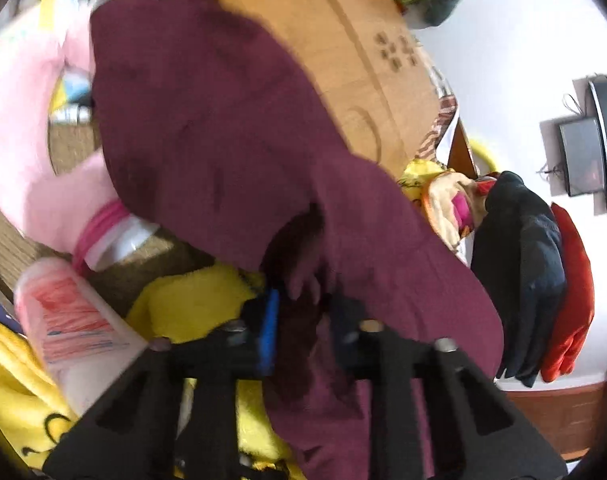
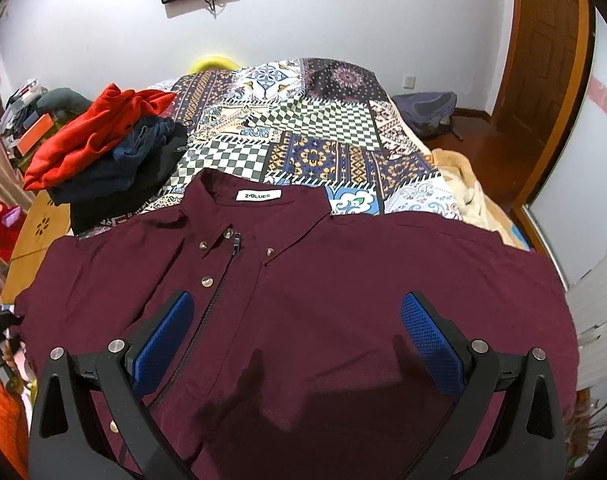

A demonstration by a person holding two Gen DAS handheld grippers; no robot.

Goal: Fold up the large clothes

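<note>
The maroon shirt (image 2: 303, 300) is lying front-up, spread across the patterned bed (image 2: 303, 120), collar toward twelve o'clock. The left gripper (image 1: 303, 308) is pinching a bunched edge of the shirt, at nine o'clock of the garment, it seems. The right gripper (image 2: 295, 332) is hovering spread over the chest, holding nothing. The cloth looks light, soft and floppy, so seams, sleeves and hem corners are probably the best holds. The neck label (image 2: 258, 196) appears to read "Z-BLUES".

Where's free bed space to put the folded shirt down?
Free: the patchwork bedspread beyond the maroon shirt collar, bordered left by the clothes pile, right by the cream blanket. Crowded: the left edge by that pile, and the near half, which the shirt covers. Left gripper pinches shirt fabric; right gripper hangs open.
</note>
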